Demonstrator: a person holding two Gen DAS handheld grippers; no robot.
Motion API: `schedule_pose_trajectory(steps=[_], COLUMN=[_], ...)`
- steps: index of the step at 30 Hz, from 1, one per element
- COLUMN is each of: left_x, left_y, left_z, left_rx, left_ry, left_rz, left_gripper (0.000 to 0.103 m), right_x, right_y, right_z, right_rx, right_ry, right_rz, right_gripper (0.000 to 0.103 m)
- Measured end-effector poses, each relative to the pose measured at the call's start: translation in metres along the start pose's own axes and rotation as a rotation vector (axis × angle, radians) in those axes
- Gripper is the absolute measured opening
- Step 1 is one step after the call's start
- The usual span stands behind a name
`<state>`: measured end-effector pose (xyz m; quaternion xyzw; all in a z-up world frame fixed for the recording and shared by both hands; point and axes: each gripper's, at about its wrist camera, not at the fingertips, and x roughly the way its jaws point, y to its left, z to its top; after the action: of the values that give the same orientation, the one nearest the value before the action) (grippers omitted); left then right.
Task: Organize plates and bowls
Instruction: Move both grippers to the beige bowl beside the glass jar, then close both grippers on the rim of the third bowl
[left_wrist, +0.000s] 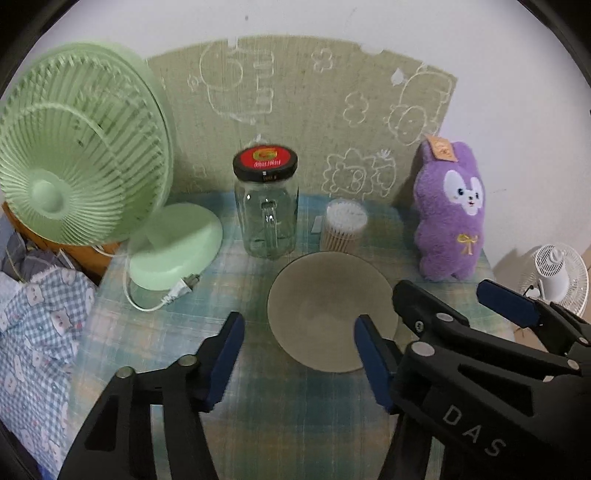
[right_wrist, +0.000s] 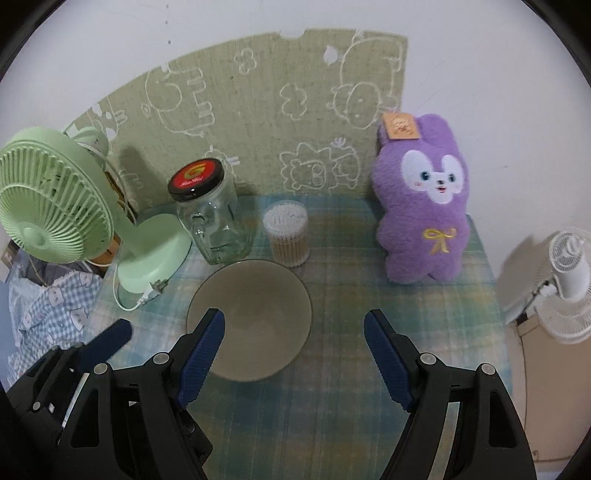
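A grey-brown bowl (left_wrist: 325, 306) stands upright on the plaid tablecloth (left_wrist: 177, 332), near the table's middle; it also shows in the right wrist view (right_wrist: 255, 310). My left gripper (left_wrist: 299, 338) is open and empty, its right fingertip over the bowl's near right rim. My right gripper (right_wrist: 293, 332) is open and empty, its left fingertip over the bowl's near left rim. The right gripper also shows in the left wrist view (left_wrist: 447, 295), to the right of the bowl. The left gripper's finger (right_wrist: 107, 341) shows at the lower left of the right wrist view.
Behind the bowl stand a glass jar with a red-black lid (left_wrist: 266, 206), a tub of cotton swabs (left_wrist: 343, 225), a green desk fan (left_wrist: 74, 155) with plug and cord, and a purple plush rabbit (left_wrist: 450, 218). A white fan (right_wrist: 565, 280) stands off the table's right edge.
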<state>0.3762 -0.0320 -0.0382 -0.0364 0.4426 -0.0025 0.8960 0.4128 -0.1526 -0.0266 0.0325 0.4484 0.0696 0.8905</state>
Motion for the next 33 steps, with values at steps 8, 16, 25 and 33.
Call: schedule_pose_trajectory(steps=[8,16,25,33], left_x=[0.053,0.085,0.105,0.101], left_y=[0.001,0.0,0.002,0.005], left_z=[0.005,0.002,0.001,0.001], left_rx=[-0.017,-0.006,-0.007,-0.007], left_ry=[0.047,0.076,0.113,0.129], left_rz=[0.052,0.074,0.087,0.098], left_gripper=[0.046,0.04,0.03,0.019], right_x=[0.054,0.092,0.114,0.111], right_y=[-0.006,-0.01,-0.007,-0.007], right_z=[0.005,0.004,0.003,0.002], right_rx=[0.012,0.004,0.019,0.042], right_ry=[0.053,0.099,0.137,0.157], right_rz=[-0.006,-0.007,0.017,-0.002], right_gripper=[0.062,0.043,0.028,0.026])
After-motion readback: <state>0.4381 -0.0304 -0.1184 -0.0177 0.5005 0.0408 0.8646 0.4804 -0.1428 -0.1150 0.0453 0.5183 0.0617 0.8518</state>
